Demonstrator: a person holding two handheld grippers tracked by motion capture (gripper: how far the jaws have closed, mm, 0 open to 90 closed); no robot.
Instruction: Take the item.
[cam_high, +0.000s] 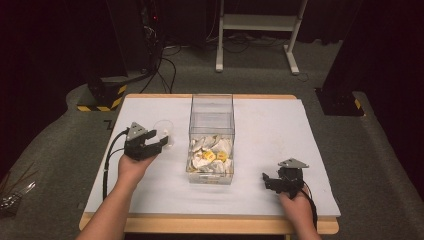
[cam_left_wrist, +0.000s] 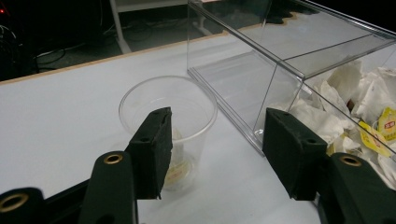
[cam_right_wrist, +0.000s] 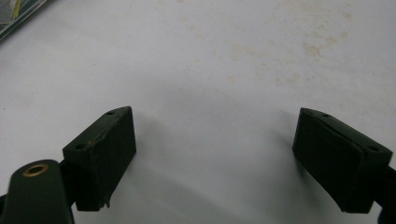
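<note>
The clear box (cam_high: 211, 137), its long axis running away from the person, sits mid-table with tea bags (cam_high: 210, 152) at its near end. Left of the box, the left gripper (cam_high: 159, 143), jaws apart, faces an upright plastic cup (cam_left_wrist: 169, 122). Right of the box, the right gripper (cam_high: 266, 180) rests with jaws apart over bare table (cam_right_wrist: 210, 70).

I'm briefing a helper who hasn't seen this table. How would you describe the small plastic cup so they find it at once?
Start at the tall clear box in the middle of the white table, with tea bags piled at its near end. Look just to the box's left, in front of the left gripper. The cup stands upright there, round, see-through and open-topped, apart from the box, with what looks like a single tea bag inside.
</note>
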